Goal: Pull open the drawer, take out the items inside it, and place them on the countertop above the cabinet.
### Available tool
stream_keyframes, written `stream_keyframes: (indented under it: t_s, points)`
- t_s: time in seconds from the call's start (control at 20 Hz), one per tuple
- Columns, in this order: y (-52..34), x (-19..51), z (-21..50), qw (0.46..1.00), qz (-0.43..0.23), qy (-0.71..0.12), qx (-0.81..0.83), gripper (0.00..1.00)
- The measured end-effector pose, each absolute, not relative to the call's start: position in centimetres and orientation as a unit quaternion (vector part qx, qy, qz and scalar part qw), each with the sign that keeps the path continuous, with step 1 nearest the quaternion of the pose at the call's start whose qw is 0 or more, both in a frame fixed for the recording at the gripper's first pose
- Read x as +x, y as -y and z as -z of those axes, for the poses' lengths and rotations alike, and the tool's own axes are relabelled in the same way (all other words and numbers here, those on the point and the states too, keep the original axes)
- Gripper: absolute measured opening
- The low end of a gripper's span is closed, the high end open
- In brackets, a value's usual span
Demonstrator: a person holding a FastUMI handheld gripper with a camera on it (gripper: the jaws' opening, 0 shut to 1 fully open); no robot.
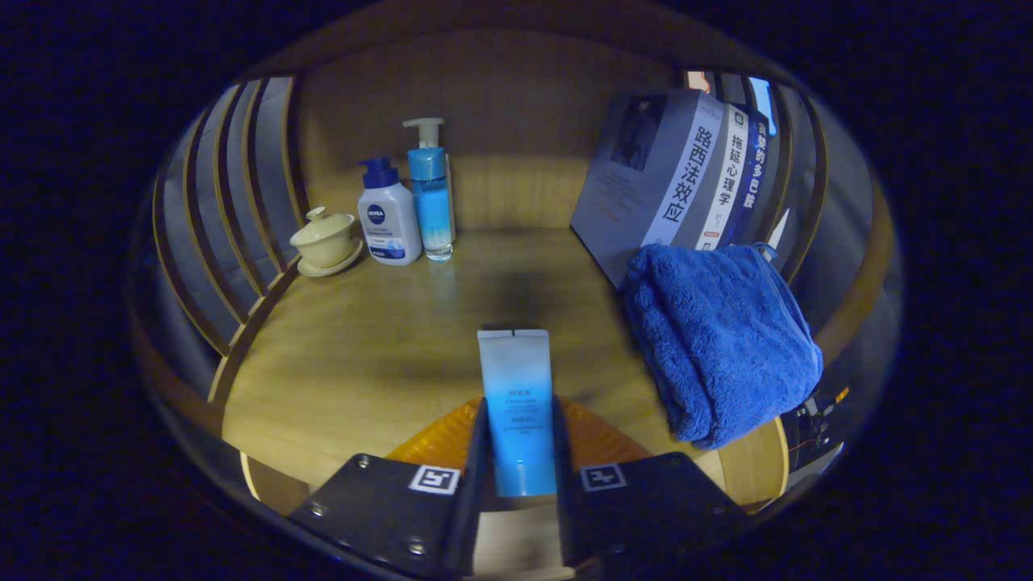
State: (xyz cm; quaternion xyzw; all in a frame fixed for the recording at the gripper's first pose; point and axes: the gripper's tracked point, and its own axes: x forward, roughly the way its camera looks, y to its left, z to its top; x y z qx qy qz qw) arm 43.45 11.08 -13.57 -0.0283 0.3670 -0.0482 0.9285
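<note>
Blue tube (515, 403) lengthwise in hand-held gripper (516, 476)

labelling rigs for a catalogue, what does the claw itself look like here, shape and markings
The claw has two flat, plate-like fingers, broad at the base and narrowing to upright inner edges. Each carries a small square black-and-white tag near its inner corner. Round screw heads dot the plates. An orange, ribbed part shows between and behind them. No cables are visible on it.
</note>
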Motion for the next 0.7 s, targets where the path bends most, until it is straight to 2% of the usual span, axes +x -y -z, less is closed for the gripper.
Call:
stream_keyframes:
  t_s: [0.25, 0.55, 0.7]
  points:
    - [-13.5, 41.4, 9.9, 0.952, 0.006, -0.305, -0.039, 0.81]
    - [-14.2, 32.7, 2.9, 0.985, 0.008, -0.171, -0.018, 0.81]
    - [-13.2, 26.8, 2.5, 0.989, 0.029, -0.145, -0.014, 0.81]
